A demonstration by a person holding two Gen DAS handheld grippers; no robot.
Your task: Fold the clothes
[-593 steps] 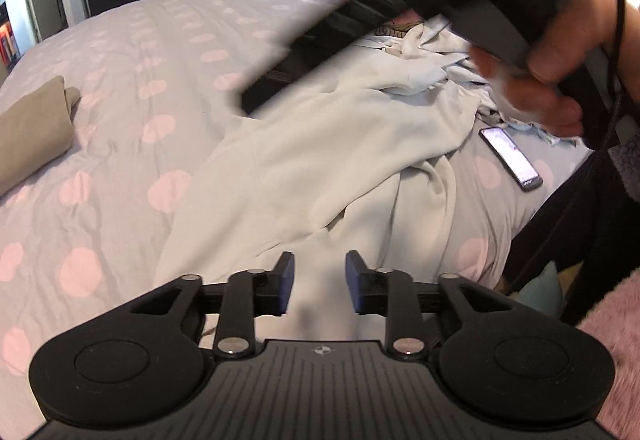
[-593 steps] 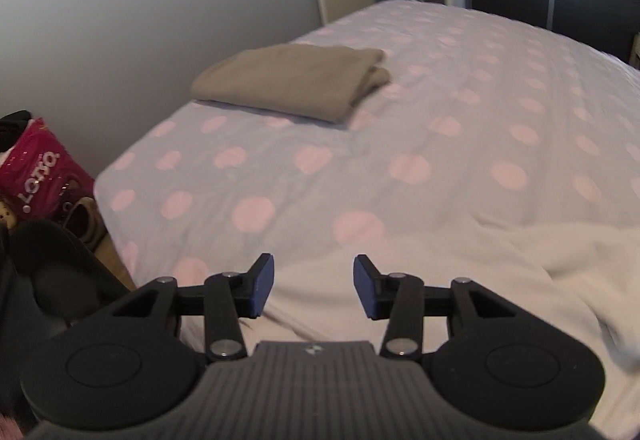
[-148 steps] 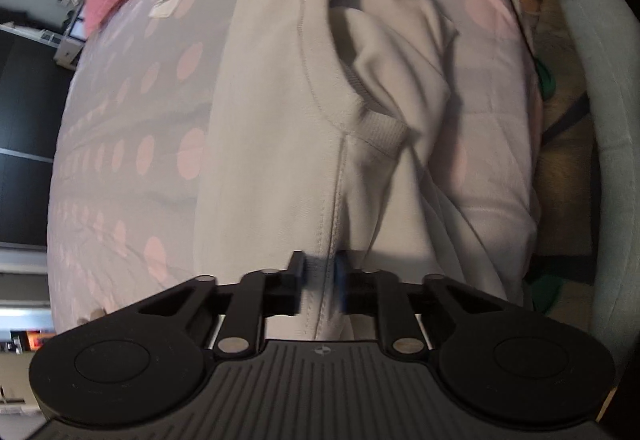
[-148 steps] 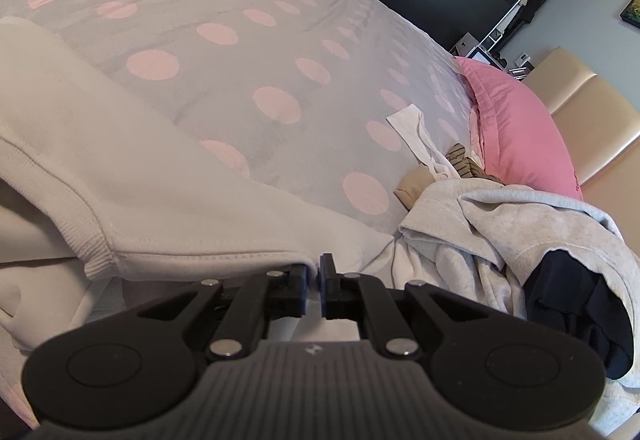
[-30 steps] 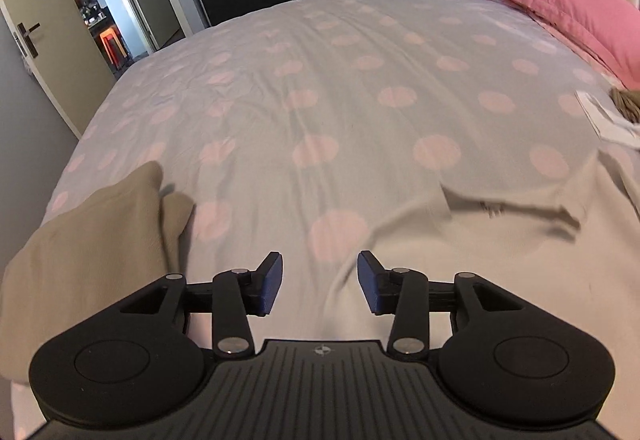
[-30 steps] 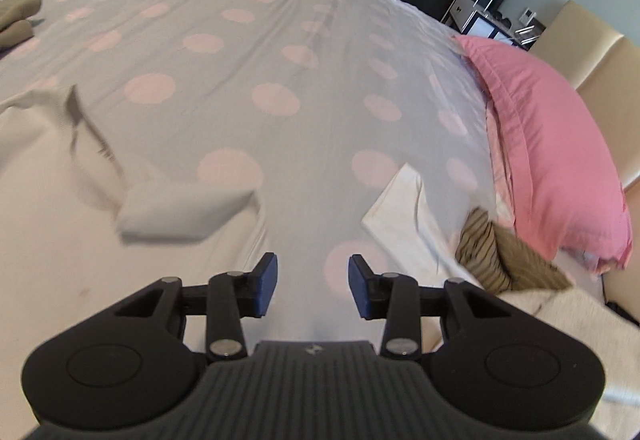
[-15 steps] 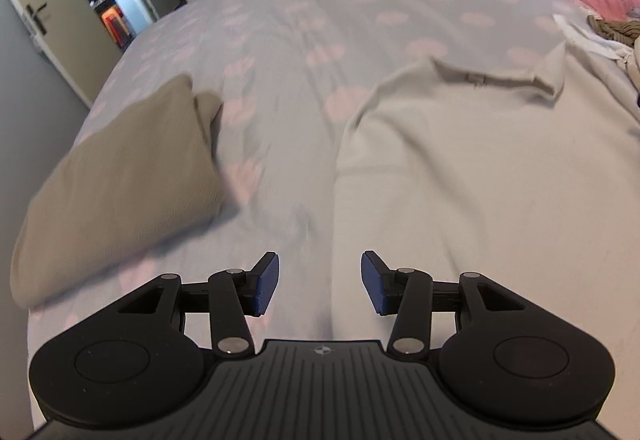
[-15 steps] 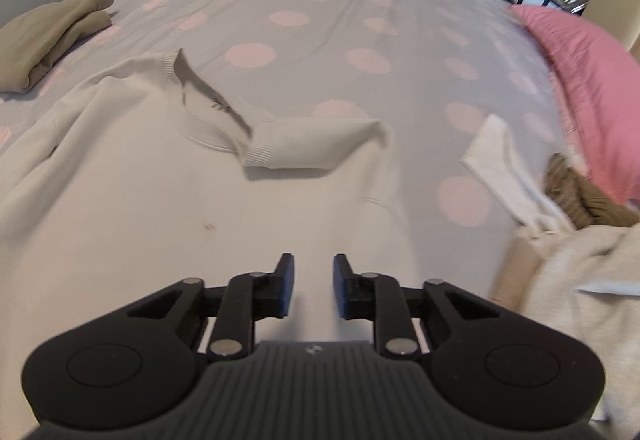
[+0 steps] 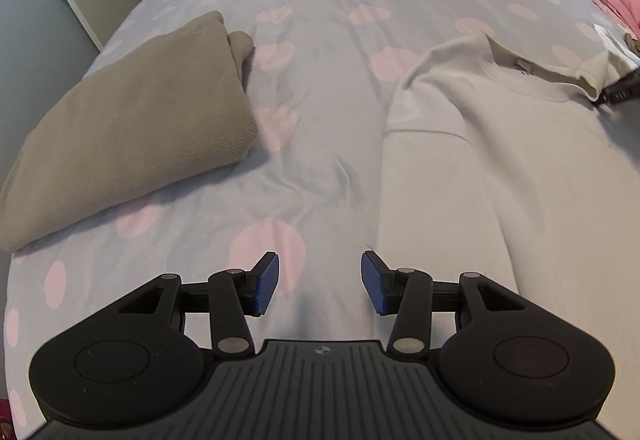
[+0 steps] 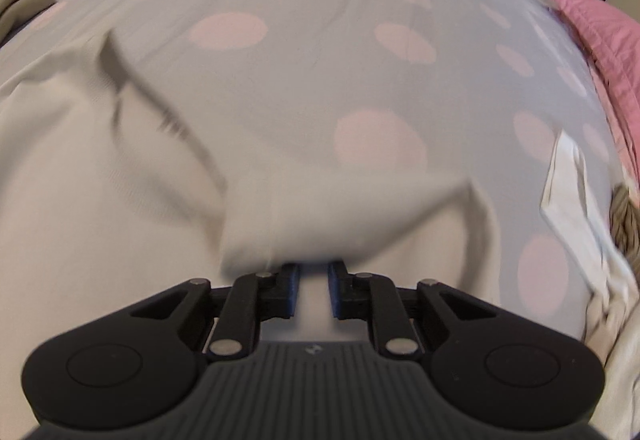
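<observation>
Facing cream sweatshirt (image 9: pixel 500 144), label unreadable

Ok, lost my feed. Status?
Left gripper open, hovering. Right gripper nearly closed at folded sleeve of cream sweatshirt. Nothing blocking.

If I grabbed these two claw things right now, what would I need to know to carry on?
Left claw: open, empty, hovering over the bed by the cream sweatshirt's left edge.
Right claw: narrowly open around a folded-over cuff of the sweatshirt near its collar; whether it grips is unclear.
Done: an olive garment lies folded on the left. The sweatshirt is spread flat.
Left: fold the sweatshirt, then the unfolded clothes by the pink pillow.
</observation>
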